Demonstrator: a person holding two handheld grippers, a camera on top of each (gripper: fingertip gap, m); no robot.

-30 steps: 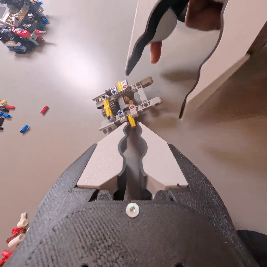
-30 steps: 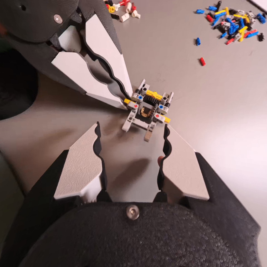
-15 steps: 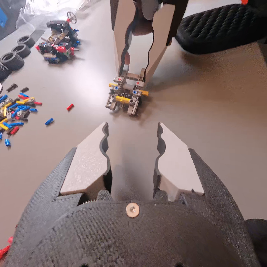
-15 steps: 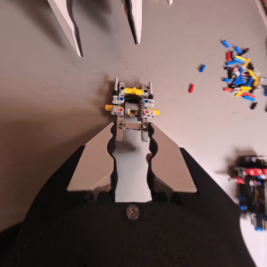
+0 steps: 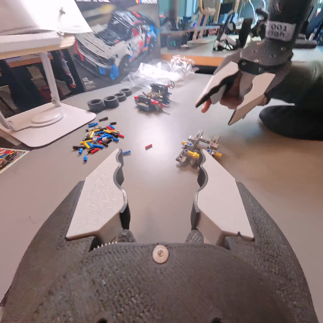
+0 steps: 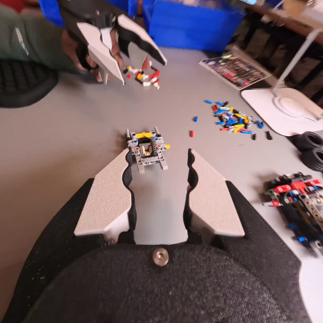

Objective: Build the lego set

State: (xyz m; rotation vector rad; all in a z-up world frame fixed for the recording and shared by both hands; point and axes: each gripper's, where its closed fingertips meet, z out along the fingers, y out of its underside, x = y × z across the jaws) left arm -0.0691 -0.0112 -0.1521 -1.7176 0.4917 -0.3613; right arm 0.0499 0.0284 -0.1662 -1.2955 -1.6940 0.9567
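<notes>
Centrally on the smooth grey counter [image 6: 70,132], a knobbly grey-and-yellow geared assembly [image 6: 147,148] is seen; both left tongs [image 5: 160,153] and right tongs [image 6: 158,151] are spread, nothing pinched.

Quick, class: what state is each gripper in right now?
Left gripper: open, holding nothing.
Right gripper: open, holding nothing.

Grey table top [image 5: 157,192], smooth and matt. At centre right of the left wrist view, a small grey and yellow gear assembly [image 5: 199,150], flat on the surface. Left of it, a loose heap of blue, yellow, red and black pins [image 5: 99,136], with one red pin [image 5: 148,146] and one blue pin [image 5: 126,152] strayed apart. Further up, four black tyres [image 5: 109,100] in a row, beside a partly built chassis [image 5: 152,101]. At far left, a white stand base [image 5: 49,124]. In the right wrist view, upper centre, a red and white heap [image 6: 145,76].
</notes>
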